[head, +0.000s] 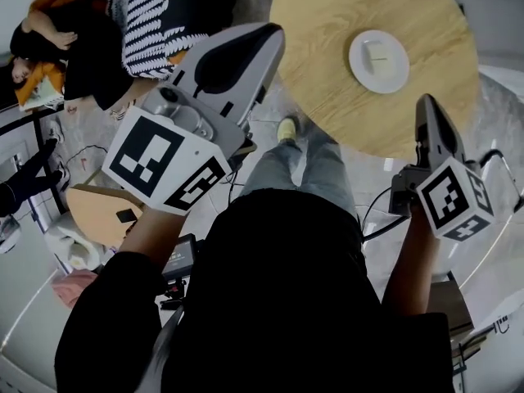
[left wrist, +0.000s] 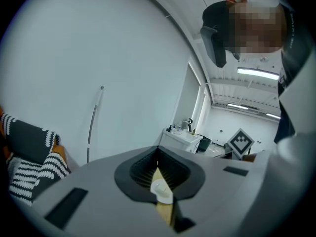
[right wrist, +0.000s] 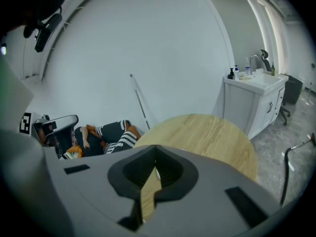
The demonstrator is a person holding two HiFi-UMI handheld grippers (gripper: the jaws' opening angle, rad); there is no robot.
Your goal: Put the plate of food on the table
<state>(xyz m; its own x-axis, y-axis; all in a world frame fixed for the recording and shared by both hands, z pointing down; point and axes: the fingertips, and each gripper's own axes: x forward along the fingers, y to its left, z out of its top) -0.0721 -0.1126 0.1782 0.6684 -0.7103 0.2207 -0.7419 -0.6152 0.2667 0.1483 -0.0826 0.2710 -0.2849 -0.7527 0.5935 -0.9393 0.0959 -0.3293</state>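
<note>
1 round wooden tabletop (head: pixel 327 56). 1 plate (head: pixel 378 60) of food, resting near its middle. Left claw (head: pixel 272 33) and right claw (head: pixel 426 103): both closed, empty, held near the body, apart from the plate. Placing looks done; next move likely needs only standing off.

Head view: from above, steeply down, close over the body, onto the table (head: pixel 327 72). Left gripper view: near level along its jaws, toward wall (left wrist: pixel 98 58) and sink cabinet (left wrist: pixel 180 139). Right gripper view: tilted down, over same table, same cabinet. Striped fabric (head: pixel 164 15) in all three.
</note>
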